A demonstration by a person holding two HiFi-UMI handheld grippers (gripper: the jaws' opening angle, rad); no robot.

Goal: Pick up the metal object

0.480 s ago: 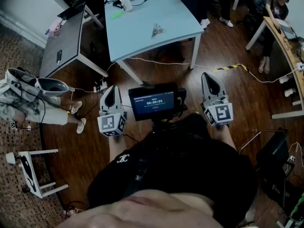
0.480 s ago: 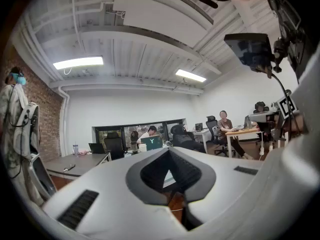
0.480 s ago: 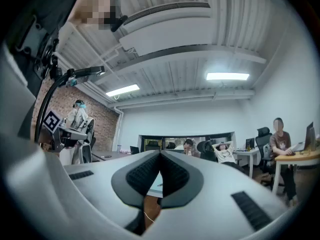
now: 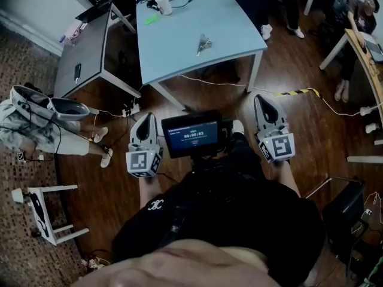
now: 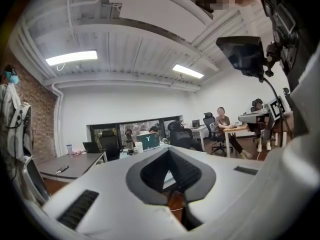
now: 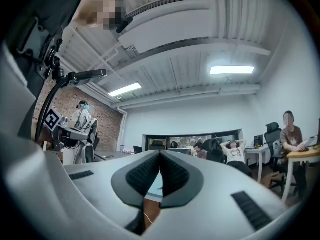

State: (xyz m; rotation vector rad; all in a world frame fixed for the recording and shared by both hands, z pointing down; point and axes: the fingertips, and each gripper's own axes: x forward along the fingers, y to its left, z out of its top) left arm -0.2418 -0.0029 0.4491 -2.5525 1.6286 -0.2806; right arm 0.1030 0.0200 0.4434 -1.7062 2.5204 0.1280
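The metal object (image 4: 203, 42), small and shiny, lies near the middle of the light blue table (image 4: 179, 46) at the far end of the head view. My left gripper (image 4: 148, 118) and right gripper (image 4: 261, 99) are held over the wooden floor, well short of the table, on either side of a chest-mounted screen (image 4: 191, 134). Both point toward the table. In the left gripper view the jaws (image 5: 169, 152) meet at their tips with nothing between them. The right gripper (image 6: 160, 154) is likewise shut and empty. The metal object is not distinguishable in either gripper view.
A dark grey desk (image 4: 81, 52) stands left of the blue table. A white cup (image 4: 161, 5) and a laptop sit at the table's far end. Cables and yellow-black tape (image 4: 293, 92) cross the floor. A seated person (image 4: 36, 124) and a white stool (image 4: 45, 214) are at left.
The table and metal object sit slightly lower and further right in the head view. Both grippers keep about the same place and stay shut.
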